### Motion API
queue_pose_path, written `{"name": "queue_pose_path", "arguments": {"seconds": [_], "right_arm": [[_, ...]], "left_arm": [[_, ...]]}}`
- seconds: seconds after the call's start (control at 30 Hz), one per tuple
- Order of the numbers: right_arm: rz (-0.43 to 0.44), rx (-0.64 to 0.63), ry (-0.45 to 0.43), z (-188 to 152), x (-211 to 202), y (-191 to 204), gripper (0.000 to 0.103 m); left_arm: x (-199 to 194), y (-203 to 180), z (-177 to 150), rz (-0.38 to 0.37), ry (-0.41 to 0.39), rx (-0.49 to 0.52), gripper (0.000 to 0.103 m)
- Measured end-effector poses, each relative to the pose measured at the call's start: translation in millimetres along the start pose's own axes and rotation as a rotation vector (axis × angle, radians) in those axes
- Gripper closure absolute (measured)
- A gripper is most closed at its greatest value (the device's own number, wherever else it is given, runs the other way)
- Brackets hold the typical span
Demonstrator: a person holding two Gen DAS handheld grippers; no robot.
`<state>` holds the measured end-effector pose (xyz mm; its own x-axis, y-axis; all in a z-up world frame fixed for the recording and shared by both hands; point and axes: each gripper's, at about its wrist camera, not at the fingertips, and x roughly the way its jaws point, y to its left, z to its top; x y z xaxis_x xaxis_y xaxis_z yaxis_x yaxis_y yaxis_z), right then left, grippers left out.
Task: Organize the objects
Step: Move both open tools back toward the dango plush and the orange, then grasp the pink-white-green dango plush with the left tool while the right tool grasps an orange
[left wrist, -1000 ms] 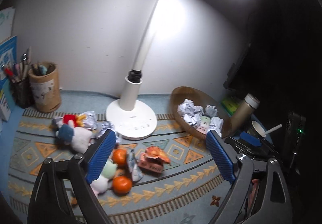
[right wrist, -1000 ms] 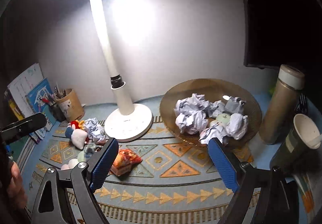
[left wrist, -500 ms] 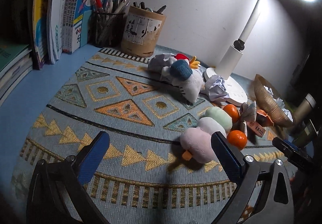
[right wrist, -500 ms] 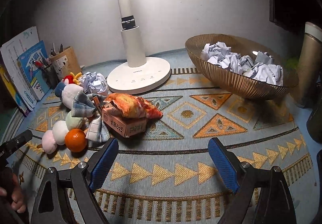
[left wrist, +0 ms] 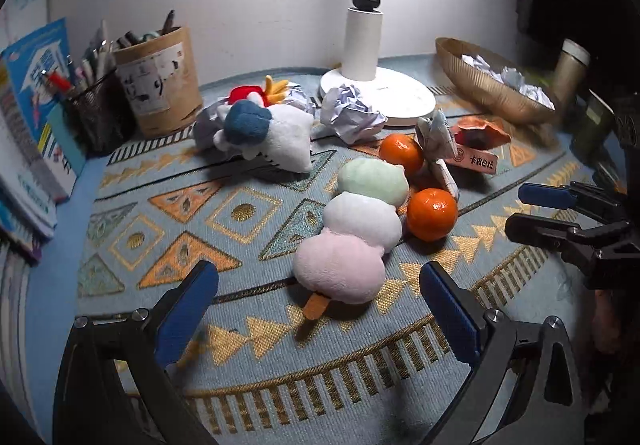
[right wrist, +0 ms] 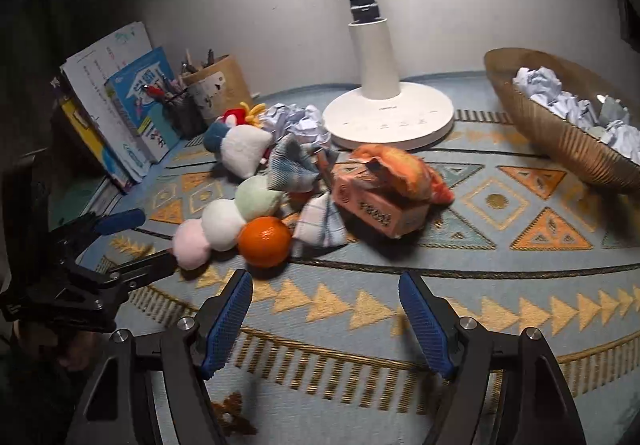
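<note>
Left gripper [left wrist: 318, 299]: spread wide, nothing held, low over the patterned mat [left wrist: 168, 205], lined up on the pink end of the three-ball plush skewer [left wrist: 354, 229]. Judged step: approach for a first pick; nothing gripped yet by either tool.

Next move, as a judgement: advance so the pink ball sits between the blue pads [left wrist: 186, 309], then close. Soft body, so expect compression and a slack hold. Keep clear of the near tangerine [left wrist: 432, 214], which touches the skewer's white ball and may roll.

Left to right across the left wrist view:
- Books [left wrist: 36, 117] at the left edge, cut off by the frame.
- Mesh pen holder [left wrist: 94, 113] and paper pen cup [left wrist: 158, 83], just beside each other.
- White plush toy with blue and red parts [left wrist: 272, 133], lying on its side; exact character not determinable.
- Crumpled paper ball [left wrist: 352, 115], touching the lamp base [left wrist: 380, 99].
- Second tangerine [left wrist: 401, 153], partly behind the green ball.
- Checked cloth item [left wrist: 438, 143] and snack box [left wrist: 476, 161] under an orange wrapper; print too small to read.
- Woven bowl [left wrist: 492, 93] holding paper balls, well apart from the skewer; likely destination for loose paper.
- Tumbler [left wrist: 572, 69], in shadow.

Right gripper [right wrist: 326, 319]: spread, nothing held, hovering over bare mat near the same tangerine.

Hidden or unclear: lamp head out of frame; right side of the desk dark; items beneath the cloth not visible.
</note>
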<state>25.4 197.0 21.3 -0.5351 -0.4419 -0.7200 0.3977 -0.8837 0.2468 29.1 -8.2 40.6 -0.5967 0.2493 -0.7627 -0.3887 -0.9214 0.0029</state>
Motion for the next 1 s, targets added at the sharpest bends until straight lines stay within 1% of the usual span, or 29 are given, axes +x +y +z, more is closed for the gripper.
{"name": "queue_pose_path", "arguments": {"seconds": [0.07,0.13,0.17,0.23,0.27,0.3,0.33,0.37,0.4,0.5,0.53,0.57,0.6,0.7,0.8,0.83,0.87,0.9,0.93,0.97,1.0], "right_arm": [[-0.012,-0.071,0.01,2.7,7.6,18.2,0.028],[-0.037,-0.13,0.016,5.5,14.7,31.1,0.028],[-0.044,-0.145,0.017,7.2,17.8,34.4,0.028],[-0.032,-0.156,0.032,11.5,25.0,35.1,0.03],[-0.021,-0.159,0.042,12.8,28.1,34.6,0.033],[-0.018,-0.163,0.051,14.6,31.0,32.9,0.033],[-0.026,-0.169,0.055,15.1,32.6,31.2,0.034],[-0.033,-0.17,0.058,15.6,34.3,28.7,0.034],[-0.027,-0.162,0.061,15.8,34.9,25.5,0.034],[0.023,-0.115,0.053,19.3,34.6,15.7,0.036],[0.027,-0.12,0.049,20.9,34.0,16.5,0.037],[0.021,-0.136,0.045,22.2,34.3,19.6,0.037],[0.018,-0.154,0.041,23.2,33.9,22.9,0.038],[0.026,-0.209,0.039,24.0,34.5,35.2,0.039],[0.006,-0.232,0.058,23.3,44.5,40.7,0.04],[-0.001,-0.225,0.07,23.6,49.4,40.0,0.043],[-0.006,-0.214,0.08,24.0,54.1,38.4,0.048],[-0.002,-0.207,0.087,24.5,57.7,36.9,0.052],[-0.005,-0.209,0.086,24.9,59.6,36.6,0.06],[-0.008,-0.212,0.083,25.2,59.4,37.1,0.065],[-0.008,-0.213,0.079,25.0,57.8,37.9,0.065]], "left_arm": [[6.9,6.4,6.2,-0.045,0.004,0.029,0.005],[17.0,14.3,11.3,-0.123,0.033,0.024,0.006],[21.6,16.0,12.8,-0.15,0.045,0.029,0.012],[29.8,15.5,14.1,-0.166,0.062,0.058,0.017],[33.3,14.0,13.9,-0.17,0.07,0.074,0.017],[36.1,12.1,13.2,-0.173,0.077,0.09,0.018],[38.9,10.3,12.9,-0.18,0.085,0.101,0.026],[42.1,8.7,12.8,-0.196,0.097,0.108,0.03],[44.9,7.0,13.0,-0.205,0.102,0.113,0.03],[48.4,-0.6,15.3,-0.191,0.089,0.14,0.032],[48.7,-2.9,16.0,-0.192,0.084,0.145,0.04],[48.2,-4.8,16.7,-0.189,0.077,0.152,0.055],[46.9,-6.3,17.0,-0.188,0.075,0.154,0.057],[43.0,-4.3,13.4,-0.153,0.071,0.132,0.058],[36.0,7.8,5.8,-0.147,0.075,0.026,0.058],[33.1,11.5,3.4,-0.147,0.073,-0.005,0.058],[30.1,13.5,0.9,-0.141,0.069,-0.022,0.058],[27.2,14.3,-1.4,-0.135,0.062,-0.028,0.058],[24.8,14.2,-2.8,-0.133,0.055,-0.033,0.058],[23.7,13.9,-3.6,-0.136,0.053,-0.038,0.058],[23.4,13.3,-3.9,-0.134,0.051,-0.039,0.058]]}}
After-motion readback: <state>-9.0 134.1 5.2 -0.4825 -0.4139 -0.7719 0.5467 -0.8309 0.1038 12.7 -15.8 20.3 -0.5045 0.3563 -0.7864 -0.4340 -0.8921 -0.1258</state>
